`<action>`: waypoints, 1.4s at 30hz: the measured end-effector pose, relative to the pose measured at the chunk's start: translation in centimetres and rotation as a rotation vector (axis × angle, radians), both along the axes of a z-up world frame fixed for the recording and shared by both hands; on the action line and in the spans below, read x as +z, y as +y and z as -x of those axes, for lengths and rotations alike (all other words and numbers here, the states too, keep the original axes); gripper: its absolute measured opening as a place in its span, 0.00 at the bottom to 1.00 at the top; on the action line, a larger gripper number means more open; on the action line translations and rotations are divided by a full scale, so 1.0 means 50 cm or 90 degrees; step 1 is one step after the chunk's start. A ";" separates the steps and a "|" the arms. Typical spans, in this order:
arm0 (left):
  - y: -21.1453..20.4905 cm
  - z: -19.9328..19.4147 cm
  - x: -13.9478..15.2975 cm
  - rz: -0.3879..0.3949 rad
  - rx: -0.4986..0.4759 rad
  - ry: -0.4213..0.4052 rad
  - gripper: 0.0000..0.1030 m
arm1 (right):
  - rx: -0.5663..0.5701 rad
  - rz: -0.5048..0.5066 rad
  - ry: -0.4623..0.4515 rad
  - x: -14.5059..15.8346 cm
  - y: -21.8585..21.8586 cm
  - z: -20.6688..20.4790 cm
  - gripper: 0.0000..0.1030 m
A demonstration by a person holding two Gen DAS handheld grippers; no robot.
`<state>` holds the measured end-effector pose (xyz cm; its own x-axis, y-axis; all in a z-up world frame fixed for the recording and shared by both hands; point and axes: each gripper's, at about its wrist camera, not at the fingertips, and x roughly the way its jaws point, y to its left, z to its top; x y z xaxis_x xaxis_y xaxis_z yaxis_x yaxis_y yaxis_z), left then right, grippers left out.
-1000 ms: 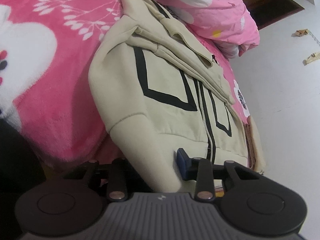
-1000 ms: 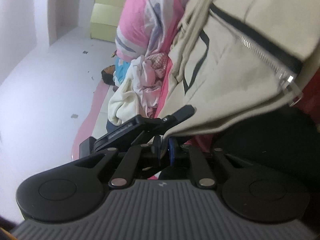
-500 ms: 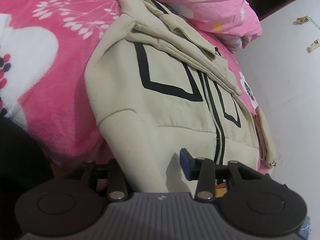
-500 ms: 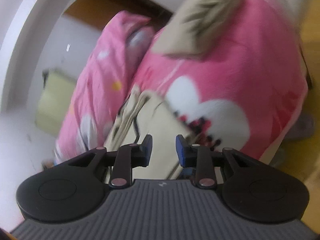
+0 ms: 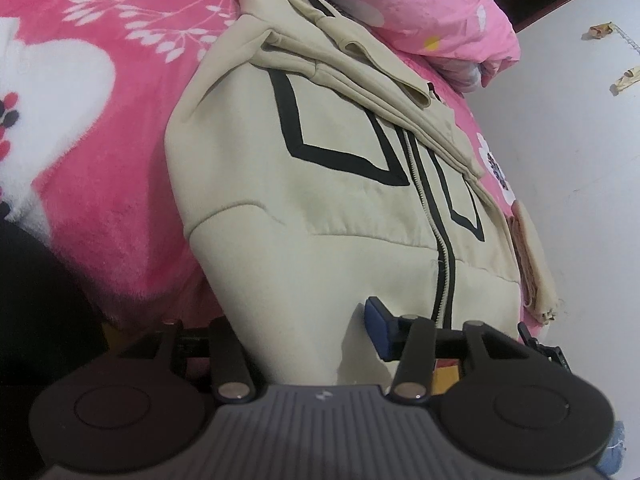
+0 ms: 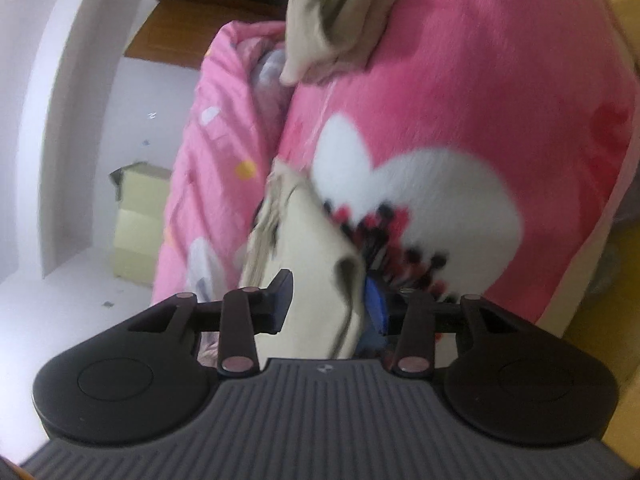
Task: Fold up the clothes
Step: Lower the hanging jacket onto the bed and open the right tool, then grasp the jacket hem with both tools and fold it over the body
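Two grippers sit at the near hem of the cream jacket (image 5: 320,208) on the pink blanket (image 5: 100,184) — zipper axis runs near-to-far. Left gripper (image 5: 296,332) spread, hem fabric between its fingers; right gripper (image 6: 326,300) spread too, straddling the near right corner.

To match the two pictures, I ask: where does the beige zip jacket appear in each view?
Left wrist: the beige zip jacket fills the centre, lying on the pink blanket, its near edge between the left claw fingers.
Right wrist: only a blurred strip, lower centre, between the open right claw fingers.
Shared landmark: the pink quilt beside the jacket.
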<state>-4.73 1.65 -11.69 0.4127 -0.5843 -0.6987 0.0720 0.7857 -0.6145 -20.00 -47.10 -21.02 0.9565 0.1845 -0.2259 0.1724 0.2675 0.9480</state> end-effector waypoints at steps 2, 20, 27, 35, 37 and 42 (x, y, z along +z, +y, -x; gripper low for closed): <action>0.002 0.001 -0.001 0.003 -0.002 -0.004 0.42 | 0.019 0.000 -0.013 -0.001 0.014 -0.001 0.35; -0.013 0.018 0.039 -0.042 -0.059 -0.081 0.12 | 0.022 0.024 -0.047 0.033 0.052 -0.020 0.03; 0.008 0.023 0.070 -0.001 -0.050 -0.111 0.08 | 0.033 0.052 -0.093 0.098 0.055 -0.033 0.03; 0.031 0.001 0.106 0.059 -0.039 -0.136 0.07 | 0.054 0.083 -0.132 0.169 0.061 -0.080 0.03; 0.033 -0.008 0.116 0.067 -0.040 -0.147 0.06 | 0.059 0.092 -0.139 0.188 0.066 -0.102 0.03; 0.044 -0.036 0.138 0.085 -0.039 -0.174 0.06 | 0.077 0.107 -0.155 0.229 0.074 -0.144 0.03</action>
